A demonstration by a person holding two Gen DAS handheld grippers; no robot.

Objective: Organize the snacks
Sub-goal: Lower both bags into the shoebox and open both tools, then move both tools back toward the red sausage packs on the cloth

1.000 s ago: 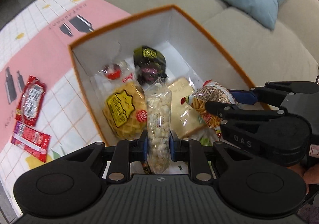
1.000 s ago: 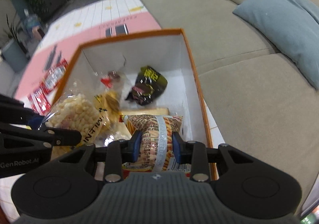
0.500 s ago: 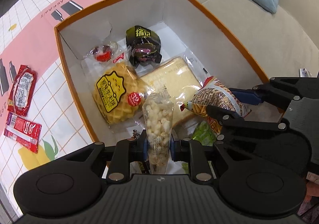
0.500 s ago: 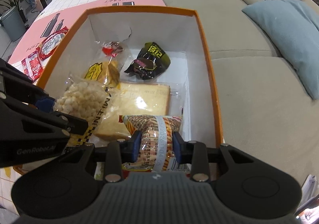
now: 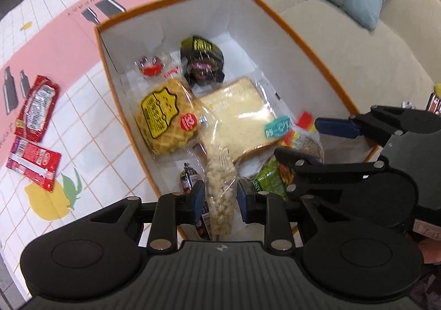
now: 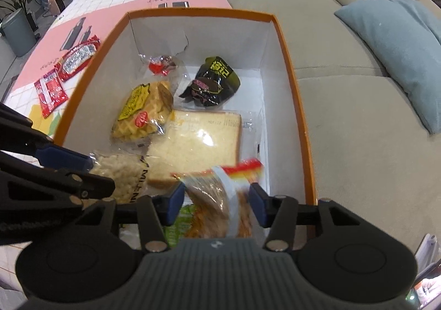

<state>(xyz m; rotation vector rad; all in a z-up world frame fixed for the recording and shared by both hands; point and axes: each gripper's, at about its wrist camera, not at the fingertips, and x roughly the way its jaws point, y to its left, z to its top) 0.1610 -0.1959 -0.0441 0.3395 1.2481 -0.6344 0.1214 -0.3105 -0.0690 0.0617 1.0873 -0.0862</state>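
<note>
Out on the bench point(image 5: 91, 128), left of everything, two red sachets point(image 5: 34, 131) lie flat on the patterned cloth, outside the orange-rimmed box point(image 5: 303, 31) and well apart from both tools; of the two, the left tool point(image 5: 219, 197) is the nearer, so I'd judge they fall to it next; that tool hangs steeply over the box's near corner with its jaws opening, and a slim popcorn bag point(image 5: 220, 186) stands between them, its long axis running away from the tool toward the box's far end; a gap shows at each pad, so the bag looks let go, right where it should drop; the bag is clear film, full of pale puffs; to its right the right tool point(image 6: 216, 201) is opening too, jaws well apart, a banded crisp packet point(image 6: 220, 208) blurred between them and touching neither pad, just above the box floor by the right wall; deeper in lie a waffle point(image 6: 143, 114), a bread slice point(image 6: 198, 142) and a dark bun point(image 6: 212, 84), all wrapped.
</note>
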